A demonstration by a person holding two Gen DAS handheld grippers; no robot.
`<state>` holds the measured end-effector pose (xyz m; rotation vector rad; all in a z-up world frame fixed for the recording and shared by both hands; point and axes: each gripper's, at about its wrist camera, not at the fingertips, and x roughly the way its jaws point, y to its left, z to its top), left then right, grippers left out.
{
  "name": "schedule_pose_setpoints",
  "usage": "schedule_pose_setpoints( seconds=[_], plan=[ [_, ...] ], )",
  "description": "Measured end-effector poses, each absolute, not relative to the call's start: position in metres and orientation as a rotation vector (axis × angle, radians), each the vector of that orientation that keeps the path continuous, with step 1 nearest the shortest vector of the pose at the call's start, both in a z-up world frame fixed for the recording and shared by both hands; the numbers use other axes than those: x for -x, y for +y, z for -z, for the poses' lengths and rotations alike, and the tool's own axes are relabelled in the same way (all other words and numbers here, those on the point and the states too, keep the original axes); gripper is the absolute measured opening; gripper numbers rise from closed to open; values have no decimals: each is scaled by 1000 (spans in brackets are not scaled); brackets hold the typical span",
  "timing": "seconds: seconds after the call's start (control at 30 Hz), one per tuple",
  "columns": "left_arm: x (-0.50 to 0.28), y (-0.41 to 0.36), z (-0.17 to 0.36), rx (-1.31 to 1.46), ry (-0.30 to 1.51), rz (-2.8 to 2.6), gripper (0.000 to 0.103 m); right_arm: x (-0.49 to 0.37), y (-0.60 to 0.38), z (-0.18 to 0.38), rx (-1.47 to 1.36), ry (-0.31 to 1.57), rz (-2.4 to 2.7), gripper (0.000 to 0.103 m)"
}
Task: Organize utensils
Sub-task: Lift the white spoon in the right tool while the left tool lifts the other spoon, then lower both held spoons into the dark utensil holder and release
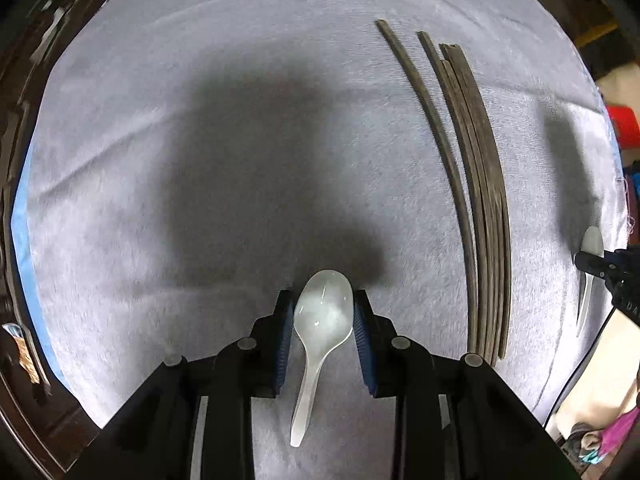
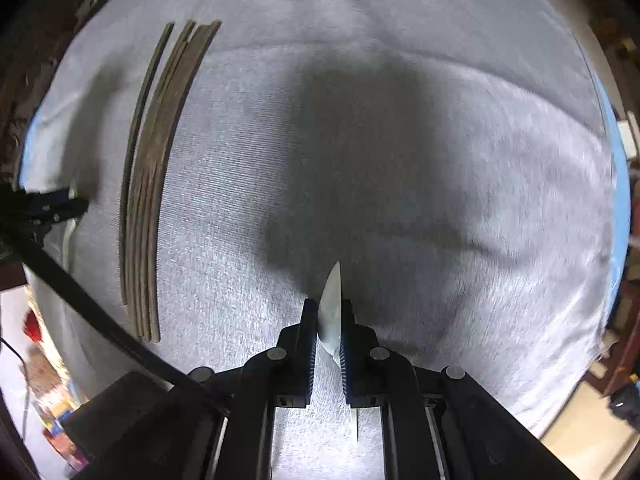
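Left wrist view
- Left tongs [image 1: 324, 312]: pointing down over the table, pads clamped on both sides of a spoon bowl.
- White spoon [image 1: 322, 320]: translucent plastic soup spoon, bowl face-up between the blue pads, handle trailing back under the tongs.
- Chopsticks [image 1: 476, 184]: dark wooden bundle lying lengthwise to the right of the spoon; one stick lies slightly apart on the left of the bundle.
- Cloth [image 1: 160, 120]: pale grey towel covering the table, heavy shadow across its middle.
- Right tongs, far right edge [image 1: 592, 264]: dark fingers across a second white spoon [image 1: 592, 242]; grip not readable from here.

Right wrist view
- Right tongs [image 2: 328, 328]: pointing down, nearly shut, clenched on that second spoon [image 2: 331, 312].
- Second spoon: turned on edge between the pads, bowl tip forward, thin handle showing behind.
- Chopsticks [image 2: 148, 184]: on the cloth [image 2: 440, 120] to the left, well apart from the right tongs.
- Left tongs [image 2: 60, 208]: at the far left edge, just beyond the chopsticks.
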<state>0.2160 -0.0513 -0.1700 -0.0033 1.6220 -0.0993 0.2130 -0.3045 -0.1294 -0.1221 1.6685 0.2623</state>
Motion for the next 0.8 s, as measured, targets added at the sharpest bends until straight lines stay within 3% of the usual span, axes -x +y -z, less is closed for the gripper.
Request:
schedule_pose_setpoints(
  seconds=[0.5,0.8],
  plan=[
    [-150,-15,120,286,1352,114,31,-175,-357,78,-303,1412,-345,11],
    [-106,-5,54,479,1130,135,31,-138,-389,34,-538,1198,-404,11]
  ],
)
